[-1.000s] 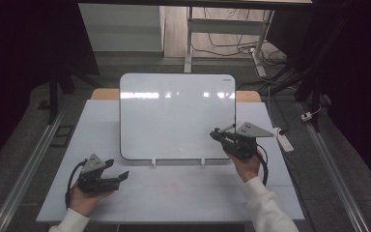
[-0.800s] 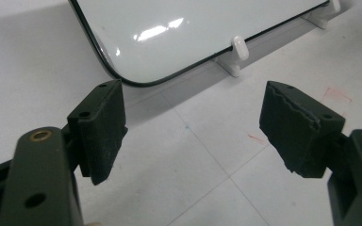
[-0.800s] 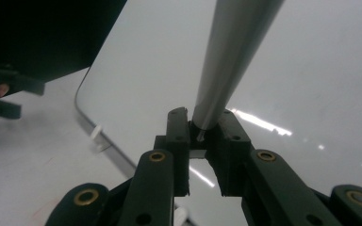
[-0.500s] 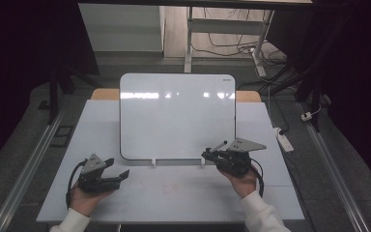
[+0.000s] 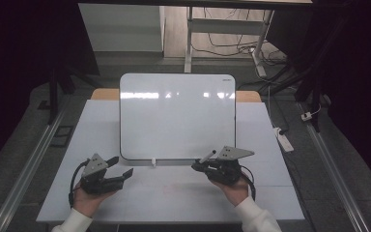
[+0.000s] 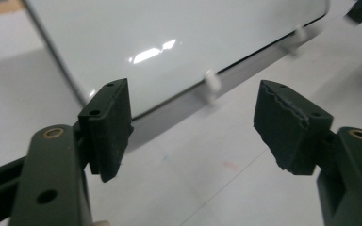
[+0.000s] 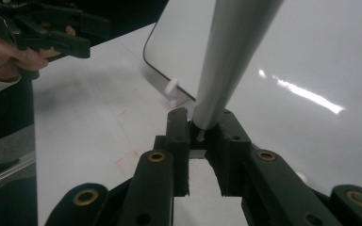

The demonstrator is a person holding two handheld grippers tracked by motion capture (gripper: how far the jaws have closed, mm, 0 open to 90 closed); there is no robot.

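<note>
A white whiteboard (image 5: 176, 116) lies flat on the white table (image 5: 174, 193). My right gripper (image 5: 196, 166) sits just in front of the board's lower edge, right of centre, shut on a grey marker (image 5: 207, 155) that slants up and away from its jaws. In the right gripper view the marker (image 7: 231, 52) rises from between the pads over the board (image 7: 311, 56). My left gripper (image 5: 121, 166) rests near the board's lower left corner. Its jaws stand open and have just been closing a little, with nothing between them (image 6: 193, 122).
Small white clips (image 5: 152, 162) stick out from the board's lower edge. A white power strip (image 5: 284, 140) lies on the floor to the right of the table. Metal rails run along both sides, and a desk frame with cables stands beyond the far edge.
My right gripper has come down and to the left with the marker, from the board's lower right corner to the table in front of its lower edge. The left hand has stayed put.
</note>
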